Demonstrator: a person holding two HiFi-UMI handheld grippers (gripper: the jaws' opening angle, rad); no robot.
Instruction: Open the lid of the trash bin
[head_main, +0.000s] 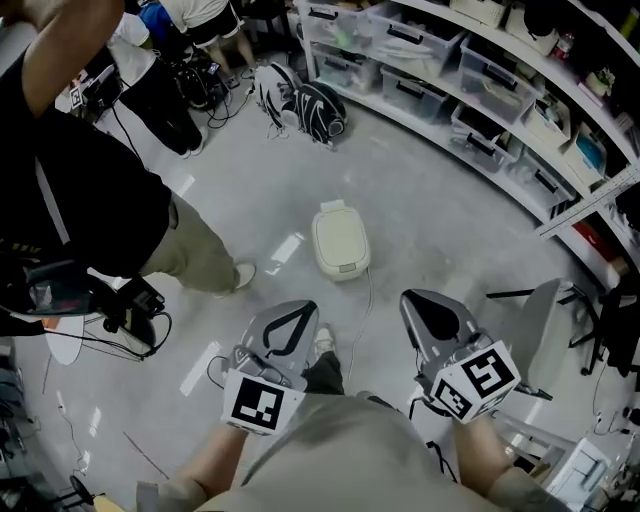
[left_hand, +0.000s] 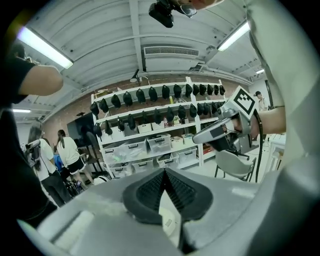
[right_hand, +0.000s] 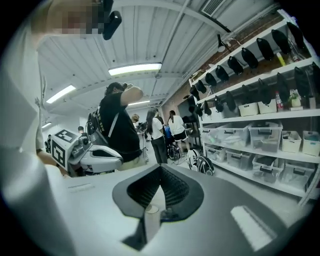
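The trash bin (head_main: 340, 240), cream with rounded corners, stands on the grey floor ahead of me with its lid down. Both grippers hang well short of it, near my body. My left gripper (head_main: 291, 318) is below and left of the bin, its jaws closed together and empty. My right gripper (head_main: 430, 312) is below and right of it, also closed on nothing. In the left gripper view the jaws (left_hand: 164, 174) meet at their tips, with the right gripper (left_hand: 220, 131) to the side. The right gripper view shows its jaws (right_hand: 160, 169) meeting likewise.
A person in a black top and khaki trousers (head_main: 150, 235) stands close on the left. Shelves with clear storage boxes (head_main: 470, 90) curve along the back right. A grey chair (head_main: 545, 320) is at the right. Black-and-white bags (head_main: 305, 105) lie beyond the bin. A thin cable (head_main: 366, 300) runs across the floor.
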